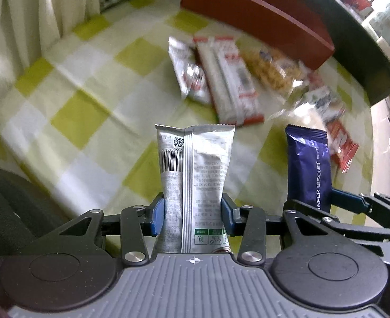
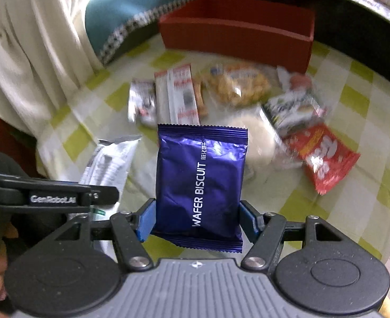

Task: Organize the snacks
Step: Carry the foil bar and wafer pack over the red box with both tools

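Observation:
My left gripper is shut on a silver snack packet, which stands upright between the blue pads with its barcode side facing me. My right gripper is shut on a dark blue wafer biscuit packet, held upright above the table. In the left wrist view the blue packet hangs just to the right. In the right wrist view the silver packet shows at the left, behind a finger of the left gripper. Both packets are off the checked tablecloth.
A red open box stands at the back of the table. In front of it lie several loose snacks: a long white-and-red pack, a yellow bag and a red packet. Cream fabric hangs at the left.

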`<state>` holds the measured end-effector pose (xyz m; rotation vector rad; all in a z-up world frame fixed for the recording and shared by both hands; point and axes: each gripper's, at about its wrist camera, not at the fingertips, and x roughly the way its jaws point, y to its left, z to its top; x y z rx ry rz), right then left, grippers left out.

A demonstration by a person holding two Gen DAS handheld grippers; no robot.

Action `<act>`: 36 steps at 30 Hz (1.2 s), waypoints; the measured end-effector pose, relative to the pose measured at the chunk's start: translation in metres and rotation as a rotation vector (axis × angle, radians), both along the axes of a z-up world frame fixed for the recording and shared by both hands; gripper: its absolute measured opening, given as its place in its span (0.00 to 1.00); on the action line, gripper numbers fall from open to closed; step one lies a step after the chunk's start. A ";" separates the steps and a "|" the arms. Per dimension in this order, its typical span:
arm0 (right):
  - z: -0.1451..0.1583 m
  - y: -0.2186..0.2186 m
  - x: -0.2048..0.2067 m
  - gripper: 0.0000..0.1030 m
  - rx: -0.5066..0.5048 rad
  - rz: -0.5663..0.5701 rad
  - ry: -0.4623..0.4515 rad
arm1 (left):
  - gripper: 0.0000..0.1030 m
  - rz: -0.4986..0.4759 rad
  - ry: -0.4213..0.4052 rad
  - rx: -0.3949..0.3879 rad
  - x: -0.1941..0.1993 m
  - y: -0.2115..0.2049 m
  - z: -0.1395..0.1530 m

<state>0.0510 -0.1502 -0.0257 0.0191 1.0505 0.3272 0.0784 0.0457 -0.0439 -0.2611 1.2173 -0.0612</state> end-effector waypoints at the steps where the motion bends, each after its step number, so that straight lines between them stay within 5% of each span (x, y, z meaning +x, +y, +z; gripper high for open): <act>1: 0.005 -0.001 0.001 0.65 0.008 -0.003 -0.016 | 0.49 0.000 -0.012 0.003 0.001 -0.001 0.005; 21: 0.048 -0.057 0.109 0.65 0.121 -0.196 -0.195 | 0.49 -0.041 -0.235 0.021 0.126 -0.066 0.070; 36: 0.050 -0.076 0.191 0.65 0.086 -0.260 -0.237 | 0.49 -0.064 -0.287 0.045 0.219 -0.104 0.066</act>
